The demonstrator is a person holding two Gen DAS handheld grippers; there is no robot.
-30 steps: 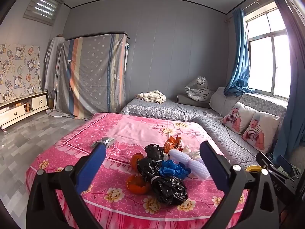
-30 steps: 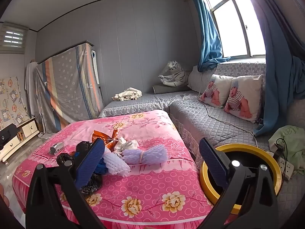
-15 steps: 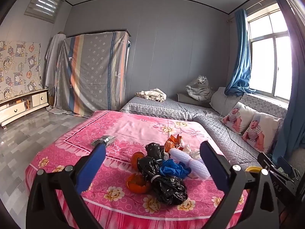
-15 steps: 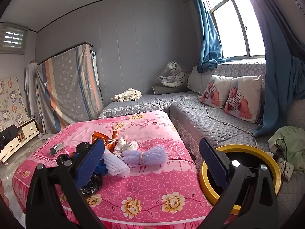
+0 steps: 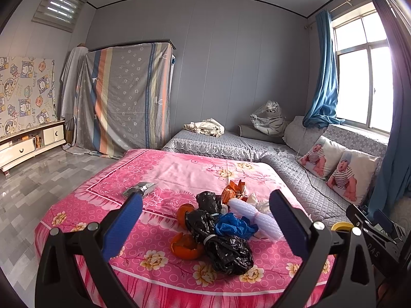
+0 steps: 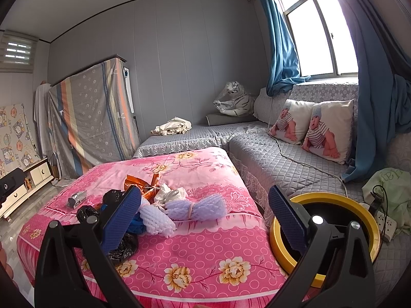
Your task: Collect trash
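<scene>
Left wrist view: the left gripper (image 5: 205, 227) is spread wide and empty at the bottom of the frame. Between its fingers lie a black plastic bag (image 5: 226, 246), orange peel (image 5: 186, 247) and a blue bag (image 5: 235, 225) on the pink blanket (image 5: 179, 169). In the right wrist view, the right gripper (image 6: 204, 218) is likewise spread and empty; white foam netting (image 6: 197, 206) lies centre frame, and a yellow-rimmed bin (image 6: 331, 199) stands lower right.

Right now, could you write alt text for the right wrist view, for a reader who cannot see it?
An open right gripper hangs empty above a pink flowered bedspread with a pile of trash: foam fruit nets, black plastic bags and an orange wrapper. A yellow-rimmed bin stands to the right, beside a grey sofa.
</scene>
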